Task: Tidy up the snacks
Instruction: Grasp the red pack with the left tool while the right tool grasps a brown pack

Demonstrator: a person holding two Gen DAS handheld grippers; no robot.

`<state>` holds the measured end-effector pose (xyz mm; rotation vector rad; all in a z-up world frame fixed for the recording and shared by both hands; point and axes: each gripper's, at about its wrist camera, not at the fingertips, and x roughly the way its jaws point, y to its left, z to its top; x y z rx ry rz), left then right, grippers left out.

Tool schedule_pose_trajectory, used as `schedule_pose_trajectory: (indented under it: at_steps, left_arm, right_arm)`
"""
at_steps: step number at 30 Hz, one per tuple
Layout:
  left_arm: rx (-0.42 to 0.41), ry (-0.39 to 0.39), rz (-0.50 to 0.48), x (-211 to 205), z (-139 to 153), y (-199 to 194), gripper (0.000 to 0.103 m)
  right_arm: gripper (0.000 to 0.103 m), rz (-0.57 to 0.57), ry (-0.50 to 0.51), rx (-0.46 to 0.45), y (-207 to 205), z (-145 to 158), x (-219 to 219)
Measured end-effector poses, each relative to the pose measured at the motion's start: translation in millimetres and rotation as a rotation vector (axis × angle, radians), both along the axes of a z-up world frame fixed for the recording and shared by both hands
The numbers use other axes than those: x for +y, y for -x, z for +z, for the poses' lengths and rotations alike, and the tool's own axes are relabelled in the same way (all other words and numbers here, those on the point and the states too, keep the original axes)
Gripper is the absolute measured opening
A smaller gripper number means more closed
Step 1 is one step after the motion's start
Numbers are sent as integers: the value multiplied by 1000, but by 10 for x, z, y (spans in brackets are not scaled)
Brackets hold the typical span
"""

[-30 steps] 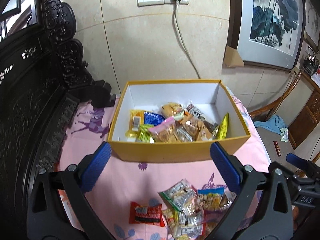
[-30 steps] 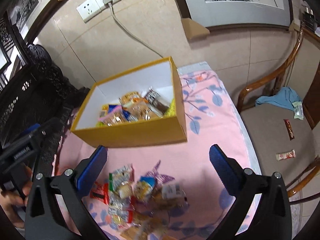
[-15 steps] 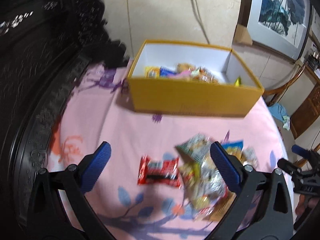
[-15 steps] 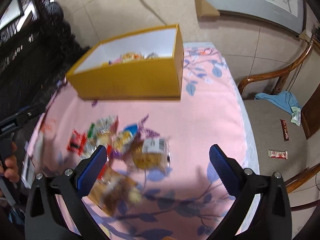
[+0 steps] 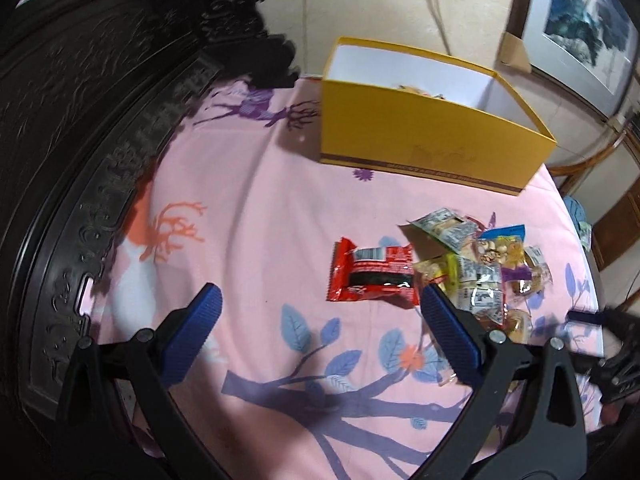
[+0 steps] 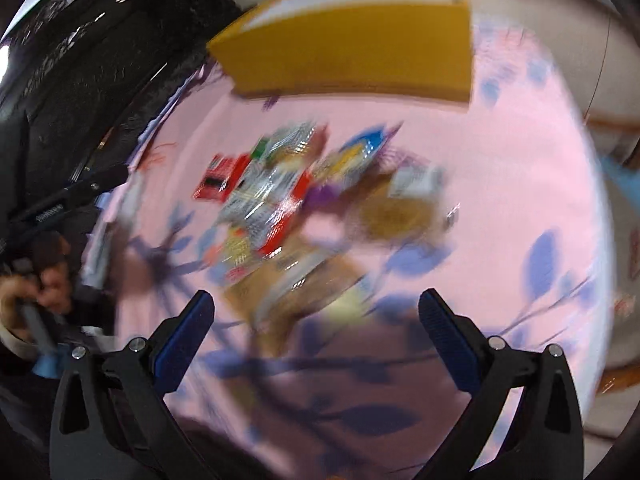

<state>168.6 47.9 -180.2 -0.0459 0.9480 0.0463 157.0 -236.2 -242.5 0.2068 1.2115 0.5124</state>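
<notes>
A yellow box (image 5: pixel 424 140) with snacks inside stands at the far side of the pink cloth. A pile of loose snack packets (image 5: pixel 476 272) lies in front of it, with a red packet (image 5: pixel 370 274) at its left edge. My left gripper (image 5: pixel 320 308) is open and empty, low over the cloth just short of the red packet. My right gripper (image 6: pixel 316 312) is open and empty, near the front of the pile (image 6: pixel 296 200); this view is blurred. The box also shows there (image 6: pixel 352 52).
Dark carved wooden furniture (image 5: pixel 80 120) runs along the left edge of the cloth (image 5: pixel 248 208). A tiled wall and a framed picture (image 5: pixel 580 28) stand behind the box. A wooden chair (image 5: pixel 592 152) is at the right. The right gripper's body (image 5: pixel 616 344) shows at the right.
Both grippers have dropped and pulled back from the box toward the loose pile. The box's inside has gone out of sight. Both stay open.
</notes>
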Motion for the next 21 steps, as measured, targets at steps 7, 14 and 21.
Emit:
schedule_pose_trajectory:
  at_steps: [7, 14, 21]
  left_arm:
    - [-17, -5, 8, 31, 47, 38, 101]
    - [-1, -13, 22, 109, -10, 22, 101]
    - [14, -71, -46, 11, -166, -168, 101]
  right_arm:
    - [85, -107, 46, 120, -147, -182, 297]
    - [65, -120, 136, 116, -139, -300, 476]
    - [38, -122, 94, 128, -104, -272, 255]
